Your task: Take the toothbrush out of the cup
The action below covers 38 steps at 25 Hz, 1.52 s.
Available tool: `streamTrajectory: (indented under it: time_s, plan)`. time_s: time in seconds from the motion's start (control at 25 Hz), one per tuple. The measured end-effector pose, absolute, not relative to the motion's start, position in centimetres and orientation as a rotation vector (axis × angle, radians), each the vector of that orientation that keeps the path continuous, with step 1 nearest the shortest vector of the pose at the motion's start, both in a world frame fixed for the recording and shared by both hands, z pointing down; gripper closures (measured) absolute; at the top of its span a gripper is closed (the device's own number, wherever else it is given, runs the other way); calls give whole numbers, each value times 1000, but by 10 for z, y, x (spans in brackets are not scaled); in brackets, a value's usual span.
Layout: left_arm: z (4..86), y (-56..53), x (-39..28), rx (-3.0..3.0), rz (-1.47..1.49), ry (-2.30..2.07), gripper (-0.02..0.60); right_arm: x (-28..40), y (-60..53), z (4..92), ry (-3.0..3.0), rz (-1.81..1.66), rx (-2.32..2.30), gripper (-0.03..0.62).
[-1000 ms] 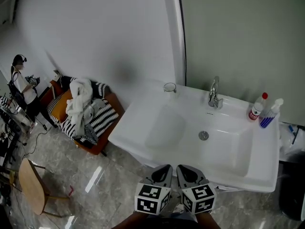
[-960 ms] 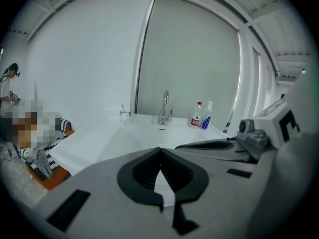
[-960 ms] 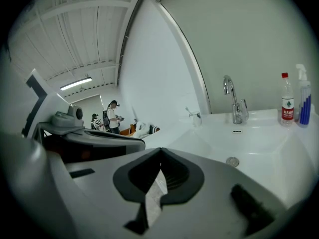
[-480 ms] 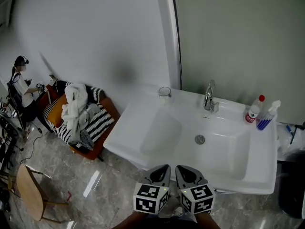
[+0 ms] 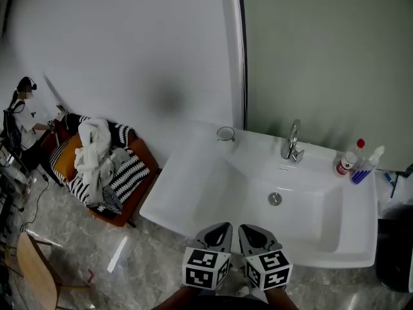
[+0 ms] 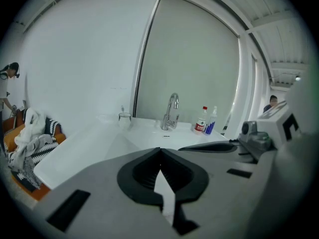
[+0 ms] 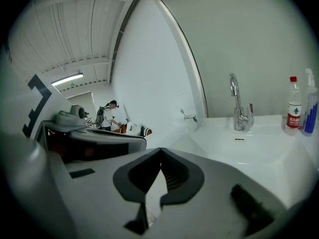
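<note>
Both tools hover side by side at the near edge of the washbasin, the left gripper and the right gripper each clenched on nothing. The glass cup stands well ahead of the jaws on the far ledge, with the toothbrush leaning out of it. I'd say one pair must open before reaching, pinch the handle above the rim, then lift straight up so the cup doesn't tip. The label on the red-capped bottle is too small to read.

White sink, black-and-white striped cushion, red-capped bottle.
</note>
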State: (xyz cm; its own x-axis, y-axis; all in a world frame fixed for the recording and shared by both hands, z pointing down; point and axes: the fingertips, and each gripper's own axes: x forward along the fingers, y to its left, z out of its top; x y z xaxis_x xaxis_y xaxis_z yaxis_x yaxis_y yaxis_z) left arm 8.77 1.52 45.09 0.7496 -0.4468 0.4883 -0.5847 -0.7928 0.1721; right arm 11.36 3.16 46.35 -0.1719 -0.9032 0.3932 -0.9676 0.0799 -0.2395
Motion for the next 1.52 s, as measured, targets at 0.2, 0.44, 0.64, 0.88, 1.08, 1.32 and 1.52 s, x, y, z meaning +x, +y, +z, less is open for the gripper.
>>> streamTrajectory:
  time_s: [0.2, 0.44, 0.64, 0.88, 1.08, 1.32, 1.52]
  plan:
    - [448, -21, 80, 2644, 603, -756, 572, 103, -2, 461, -2160, 664, 1941, 582]
    - [445, -58, 69, 2659, 597, -686, 572, 90, -40, 456, -2110, 650, 1976, 582]
    - [440, -85, 57, 2674, 581, -623, 572, 73, -69, 449, -2069, 632, 2003, 582]
    - [435, -115, 38, 2695, 564, -556, 572, 56, -99, 442, -2013, 611, 2053, 582]
    - [433, -135, 25, 2709, 554, -514, 572, 46, -119, 439, -1969, 581, 2083, 582]
    - [426, -153, 31, 2719, 517, -489, 572, 56, -138, 427, -1914, 478, 2100, 582]
    - [431, -165, 48, 2707, 524, -508, 572, 80, -154, 418, -1899, 404, 2093, 582]
